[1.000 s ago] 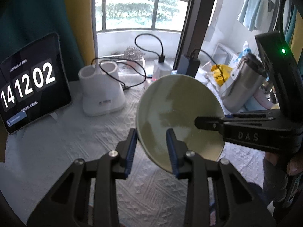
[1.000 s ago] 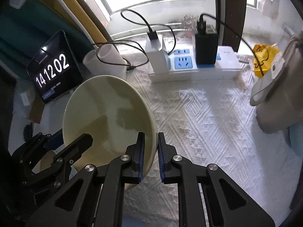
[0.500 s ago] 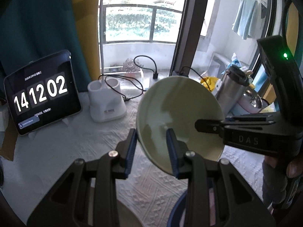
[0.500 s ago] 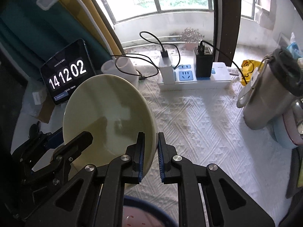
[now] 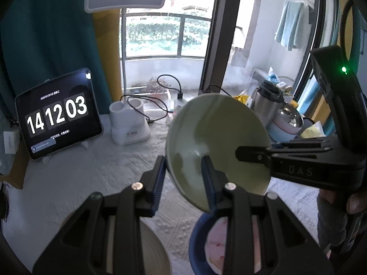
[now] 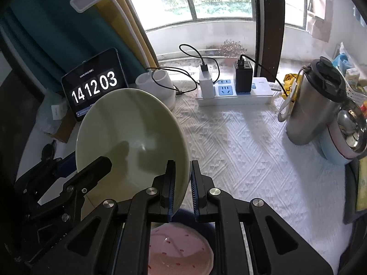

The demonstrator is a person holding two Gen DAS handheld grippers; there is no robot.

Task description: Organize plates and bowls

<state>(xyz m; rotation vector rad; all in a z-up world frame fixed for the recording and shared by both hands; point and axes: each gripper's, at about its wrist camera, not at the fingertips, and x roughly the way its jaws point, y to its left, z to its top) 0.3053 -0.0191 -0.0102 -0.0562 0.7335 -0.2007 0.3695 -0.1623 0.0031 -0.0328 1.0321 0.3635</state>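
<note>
both my tongs held one pale green bowl (image 6: 128,137), tilted on edge above the white tablecloth (image 6: 240,155). my right gripper (image 6: 182,188) was nearly shut, pinching the rim at the bowl's four o'clock; my left gripper (image 5: 183,181) straddled its eight o'clock rim. at six o'clock beneath lay a pink plate (image 6: 181,249).

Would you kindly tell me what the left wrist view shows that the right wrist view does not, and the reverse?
Only the left wrist view shows the pale blue towel hanging outside. Only the right wrist view shows the white power strip with its plugged-in chargers. Both share the pale green ceramic plate held tilted, the black tablet clock, the steel thermos and the white textured tablecloth.
</note>
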